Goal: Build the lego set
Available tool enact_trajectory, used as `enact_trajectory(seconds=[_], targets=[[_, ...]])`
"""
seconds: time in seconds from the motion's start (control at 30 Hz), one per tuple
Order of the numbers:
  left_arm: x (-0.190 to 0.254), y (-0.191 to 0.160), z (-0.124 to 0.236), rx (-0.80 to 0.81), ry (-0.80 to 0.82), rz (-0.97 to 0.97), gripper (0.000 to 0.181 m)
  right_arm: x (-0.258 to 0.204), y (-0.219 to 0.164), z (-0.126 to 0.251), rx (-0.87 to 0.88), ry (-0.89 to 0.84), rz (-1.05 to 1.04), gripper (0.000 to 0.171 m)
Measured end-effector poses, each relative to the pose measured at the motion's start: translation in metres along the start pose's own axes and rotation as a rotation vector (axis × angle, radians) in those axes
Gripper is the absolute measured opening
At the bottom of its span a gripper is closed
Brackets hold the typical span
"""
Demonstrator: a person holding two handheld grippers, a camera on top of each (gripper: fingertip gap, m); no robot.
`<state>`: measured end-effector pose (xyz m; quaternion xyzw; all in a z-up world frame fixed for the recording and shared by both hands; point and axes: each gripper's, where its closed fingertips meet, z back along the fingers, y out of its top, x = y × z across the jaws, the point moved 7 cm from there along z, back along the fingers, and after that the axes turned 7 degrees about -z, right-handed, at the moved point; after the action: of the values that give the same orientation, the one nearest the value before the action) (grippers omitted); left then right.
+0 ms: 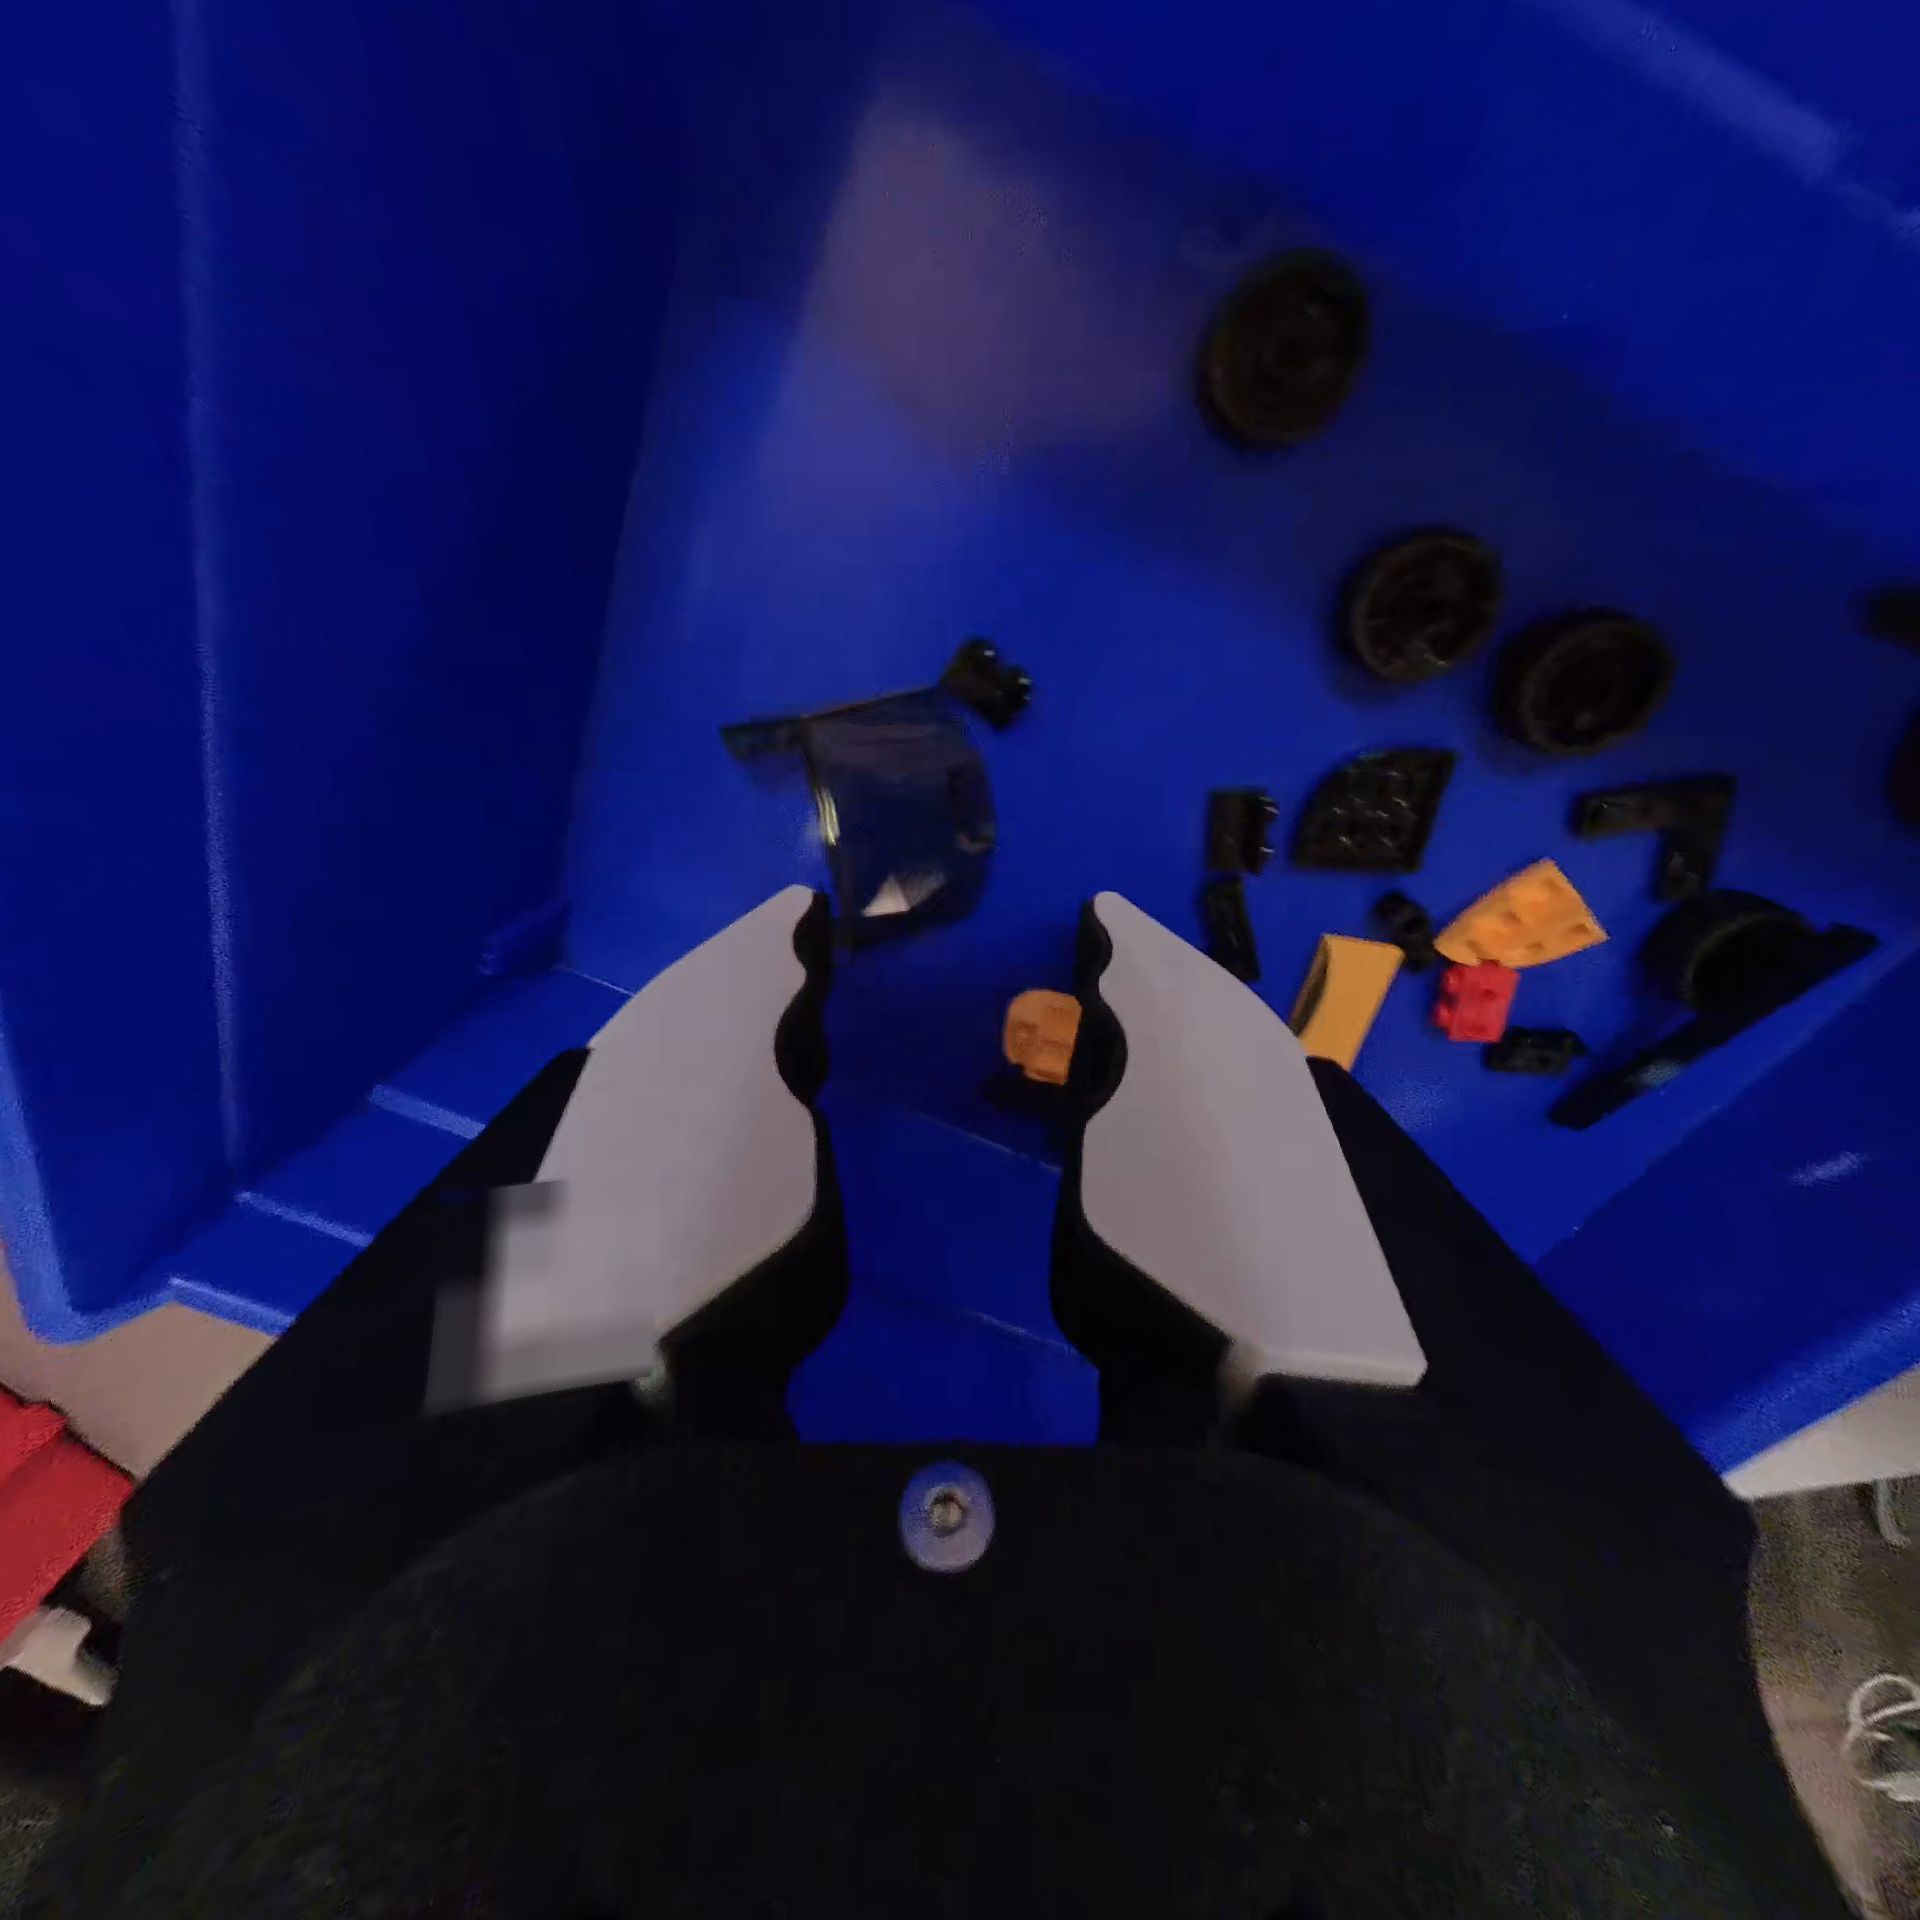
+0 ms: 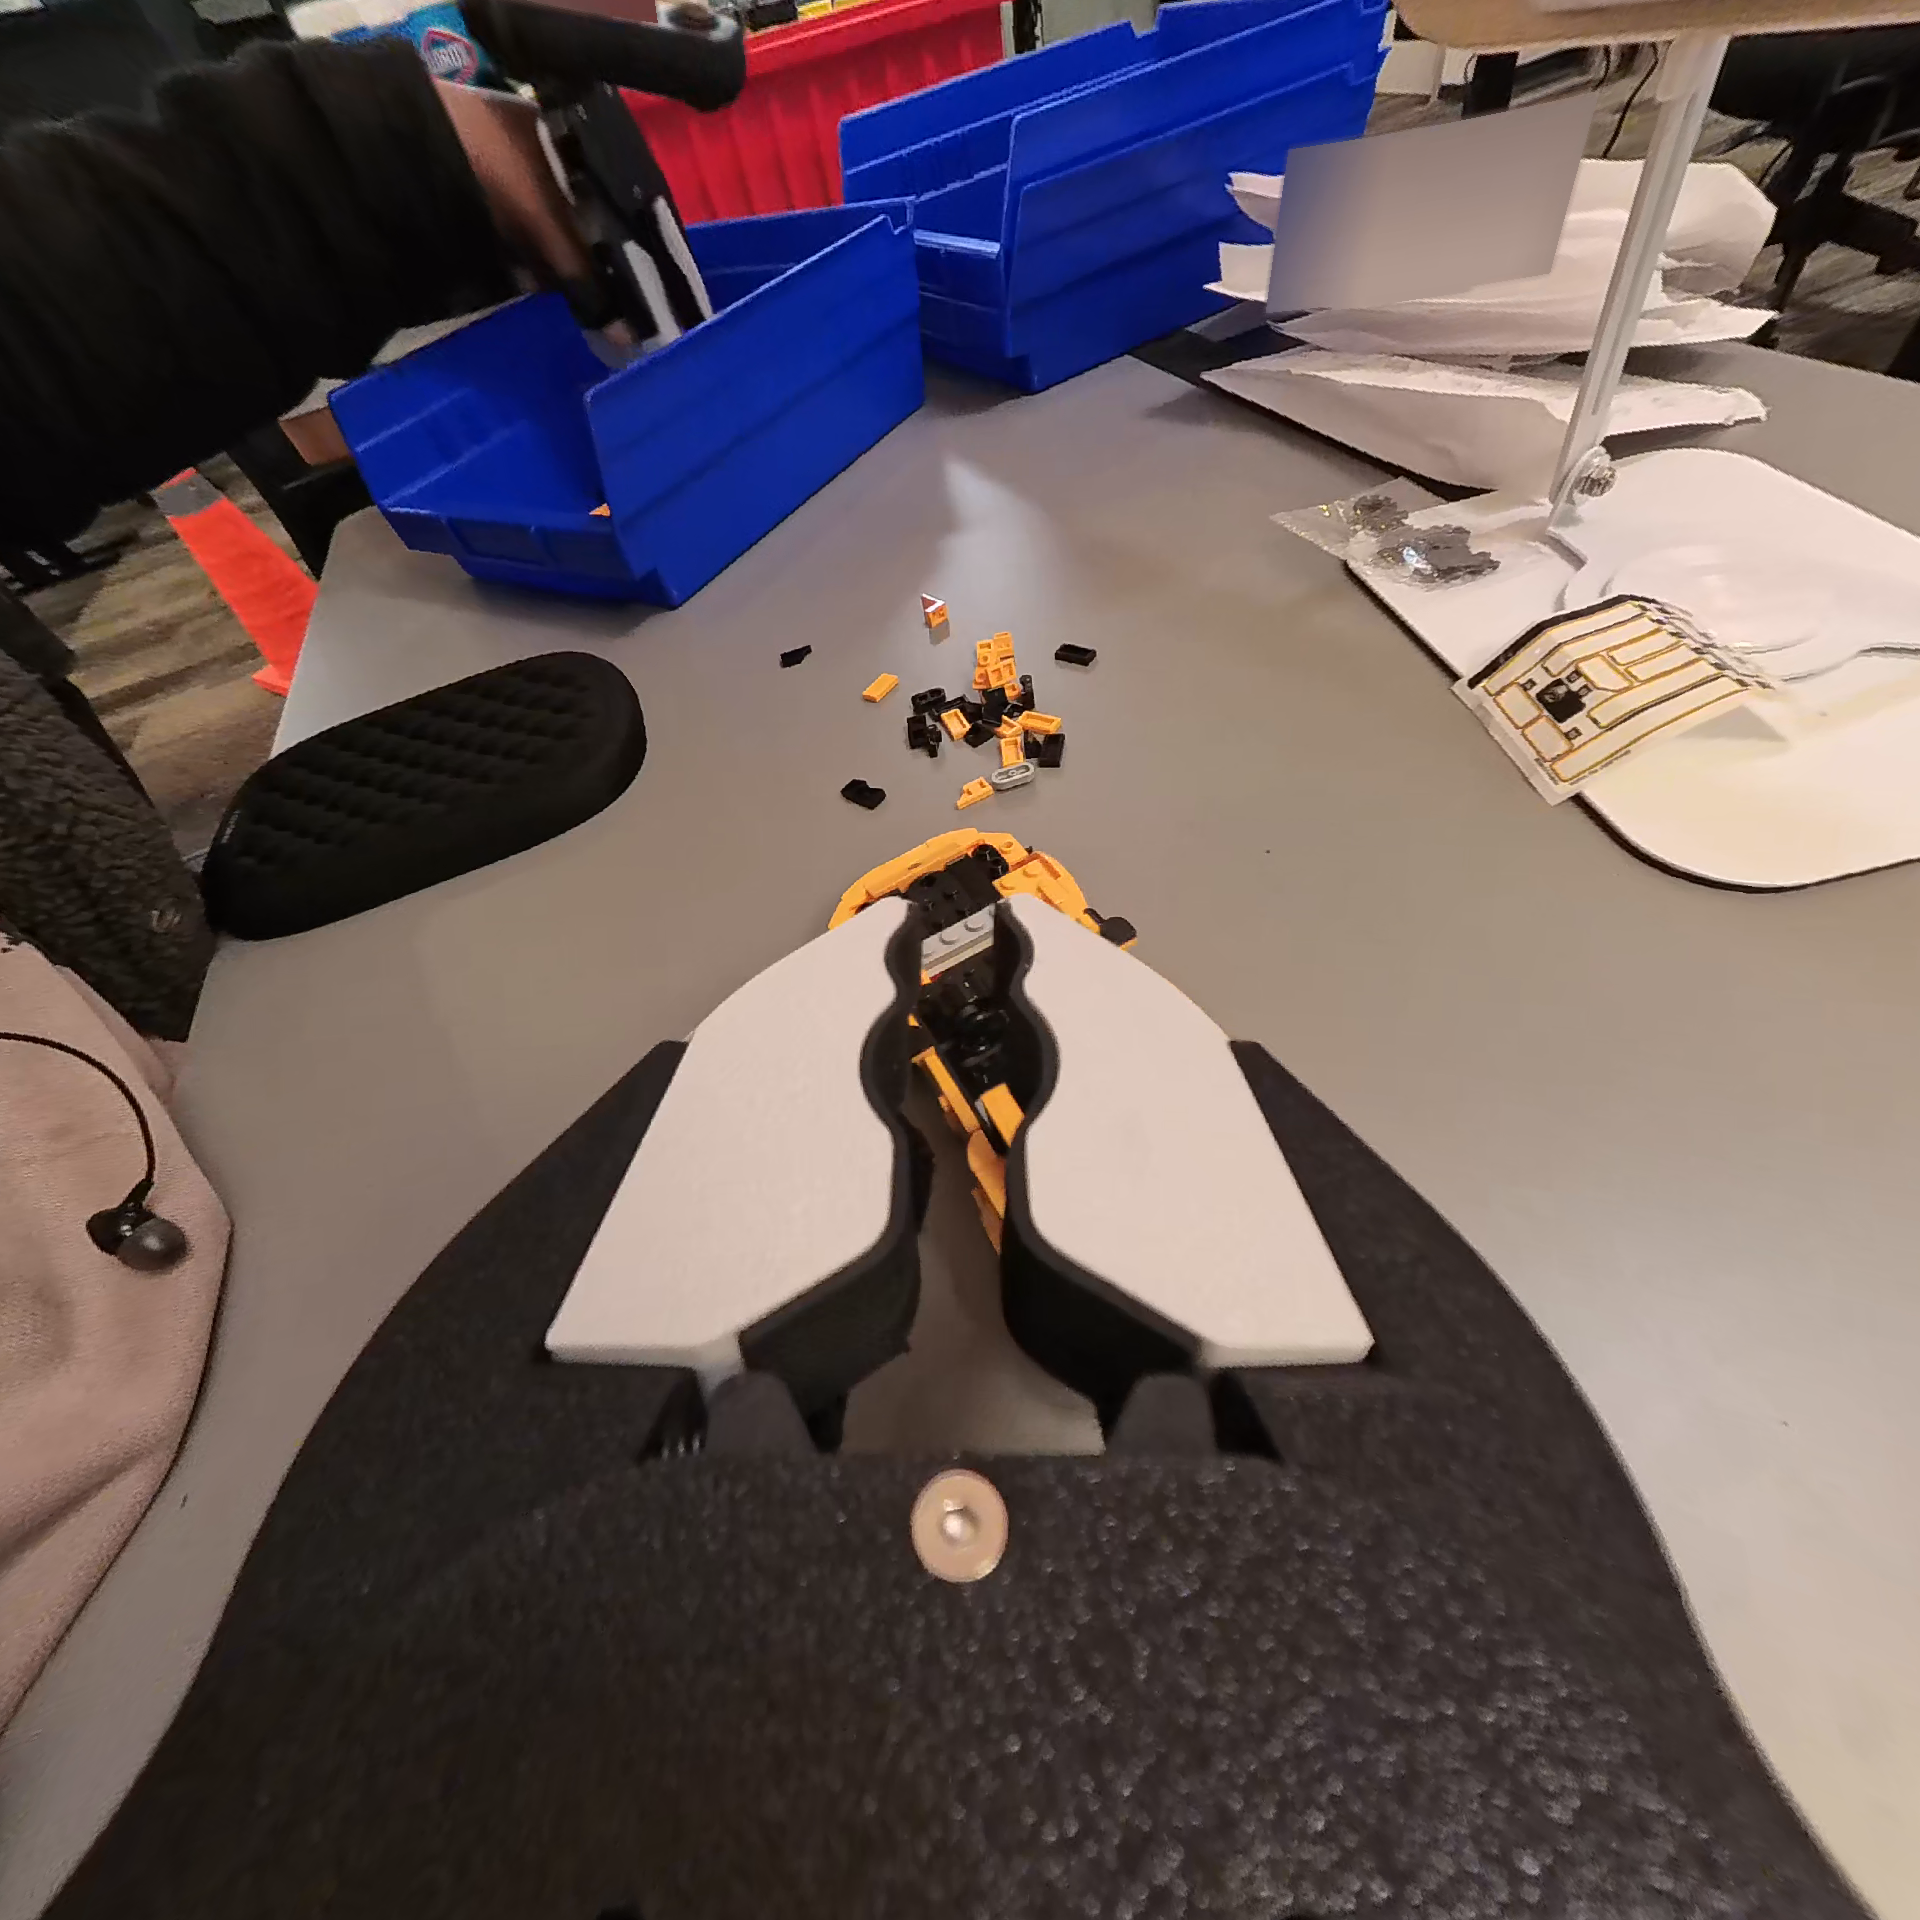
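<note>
**Left hand-held gripper hovers in the parts bin while the right holds the model**

The left hand-held gripper (image 1: 951, 914) reaches into the blue bin (image 1: 312, 520) with its fingers spread wide and nothing between them. The relation that matters for the coming pick: a small rounded orange piece (image 1: 1039, 1036) lies on the bin floor just inside the right finger, nearly touching its black inner pad, while a dark tinted windscreen piece (image 1: 894, 831) sits just beyond the left fingertip. Farther from the orange piece, toward the bin's far side, lie three black ribbed wheels (image 1: 1285, 348), an orange wedge plate (image 1: 1522, 914), a small red brick (image 1: 1473, 1000) and assorted black plates. Everything is smooth moulded plastic; the view is motion-blurred, so fine stud detail cannot be read.

The right hand-held gripper (image 2: 961, 914) is closed narrowly on the partly built orange-and-black lego model (image 2: 966, 883), which rests on the grey bench (image 2: 1299, 1039), its long axis running straight away along the fingers. Beyond the model lies a loose scatter of small orange and black pieces (image 2: 987, 712); left of that, a black dimpled pad (image 2: 426, 779).

Judging by position, the left hand is the one placed to fetch the next part.
</note>
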<state>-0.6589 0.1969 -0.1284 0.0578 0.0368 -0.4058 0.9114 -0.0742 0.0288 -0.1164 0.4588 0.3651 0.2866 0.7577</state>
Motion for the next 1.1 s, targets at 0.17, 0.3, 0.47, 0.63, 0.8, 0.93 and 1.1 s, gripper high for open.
enact_trajectory(seconds=[0.17,0.3,0.47,0.63,0.8,0.93,1.1], targets=[[0.033,-0.003,0.003,-0.023,-0.131,-0.133,0.031,0.002,-0.002,-0.001,0.006,0.004,-0.012,0.012],[0.044,-0.005,-0.011,-0.082,-0.173,-0.164,0.033,0.001,-0.002,0.0,0.007,0.004,-0.011,0.012],[0.043,-0.008,-0.022,-0.14,-0.188,-0.159,0.015,0.0,-0.002,0.0,0.009,0.001,-0.012,0.012],[0.05,-0.009,-0.006,-0.072,-0.197,-0.15,0.016,-0.004,0.0,-0.001,0.012,0.01,-0.004,0.011],[0.108,0.024,0.079,0.572,-0.482,-0.174,0.014,-0.024,0.012,-0.008,0.038,0.04,0.091,0.011],[0.187,0.05,0.129,1.052,-0.875,-0.277,0.013,-0.056,0.03,-0.025,0.041,0.042,0.296,0.012],[0.273,0.085,0.136,1.396,-1.34,-0.319,0.013,-0.112,0.059,-0.044,0.087,0.075,0.574,0.012]])
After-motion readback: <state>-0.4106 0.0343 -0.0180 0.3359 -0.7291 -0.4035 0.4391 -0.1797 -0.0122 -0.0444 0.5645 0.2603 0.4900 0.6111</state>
